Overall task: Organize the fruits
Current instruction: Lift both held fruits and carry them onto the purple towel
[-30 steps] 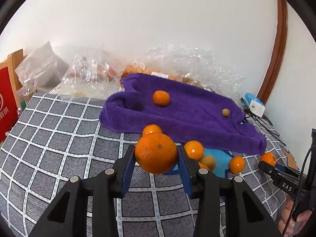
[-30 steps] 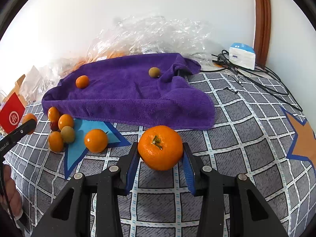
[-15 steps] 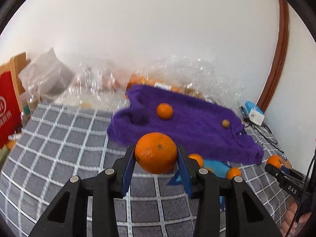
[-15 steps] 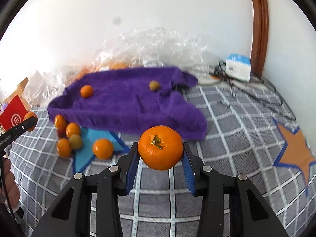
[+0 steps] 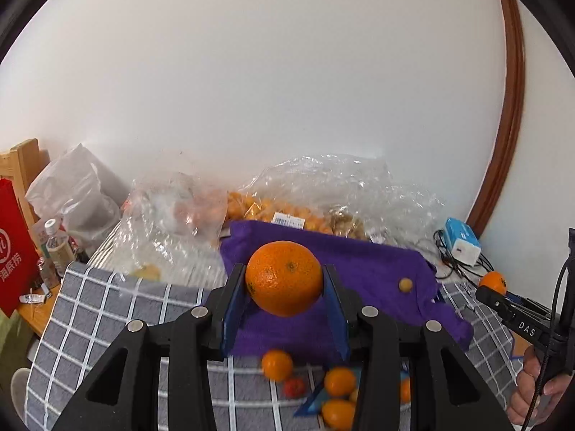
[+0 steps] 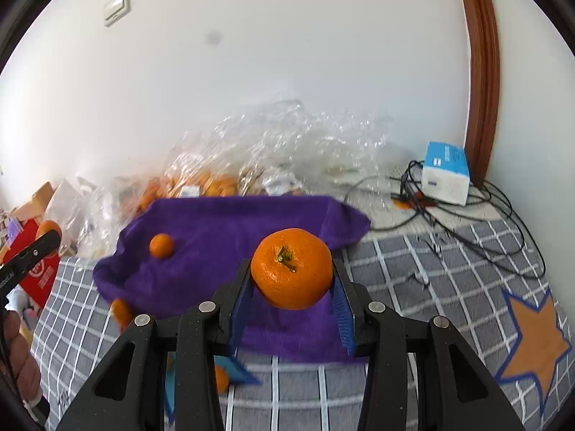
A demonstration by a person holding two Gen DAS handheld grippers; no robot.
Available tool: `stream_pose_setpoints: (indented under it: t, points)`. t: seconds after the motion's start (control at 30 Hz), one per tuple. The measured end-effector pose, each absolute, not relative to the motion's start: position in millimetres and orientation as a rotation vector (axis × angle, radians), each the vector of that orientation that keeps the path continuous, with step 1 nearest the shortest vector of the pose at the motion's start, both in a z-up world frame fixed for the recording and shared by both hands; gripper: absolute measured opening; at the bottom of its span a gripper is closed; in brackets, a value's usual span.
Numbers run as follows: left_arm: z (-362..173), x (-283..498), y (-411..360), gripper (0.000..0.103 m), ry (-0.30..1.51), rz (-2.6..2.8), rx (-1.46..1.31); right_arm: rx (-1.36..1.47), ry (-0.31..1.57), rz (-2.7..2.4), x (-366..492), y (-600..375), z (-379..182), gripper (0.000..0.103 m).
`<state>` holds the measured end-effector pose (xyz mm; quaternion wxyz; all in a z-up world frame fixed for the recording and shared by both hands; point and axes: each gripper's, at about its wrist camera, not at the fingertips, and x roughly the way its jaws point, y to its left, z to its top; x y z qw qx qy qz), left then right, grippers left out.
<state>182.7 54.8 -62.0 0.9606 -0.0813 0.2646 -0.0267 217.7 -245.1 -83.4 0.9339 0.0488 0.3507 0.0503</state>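
Note:
My left gripper (image 5: 285, 280) is shut on a large orange (image 5: 284, 276), held in the air above the near edge of a purple towel (image 5: 373, 273). My right gripper (image 6: 291, 274) is shut on another orange (image 6: 291, 273) with a green stem, also raised over the purple towel (image 6: 222, 237). A small orange (image 6: 161, 245) and a small brownish fruit (image 5: 406, 284) lie on the towel. Several small oranges (image 5: 276, 364) and a red fruit (image 5: 294, 387) lie on the checked cloth below the towel's front edge.
Clear plastic bags (image 5: 323, 194) with more fruit pile up behind the towel against the white wall. A blue-white box (image 6: 445, 172) with tangled cables (image 6: 485, 222) sits at the back right. A red bag (image 5: 14, 244) and bottles stand at the left. The grey checked cloth (image 6: 449, 280) covers the surface.
Both grippers have risen with their oranges still held. The towel and loose fruit now sit lower in each view, and more wall shows above.

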Motion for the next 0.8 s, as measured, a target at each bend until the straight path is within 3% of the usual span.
stream_pose_setpoints:
  t: [0.33,0.8]
  points:
    - [-88.8,238.1,47.9,0.04,0.583,-0.057,-0.193,0.114,0.74,0.105,274.7,-238.0,-95.7,0.042]
    - [-141.7,260.1,73.3,0.04,0.688,-0.079,-0.274,0.125,0.873,0.159,299.3,-228.1,-161.2,0.042]
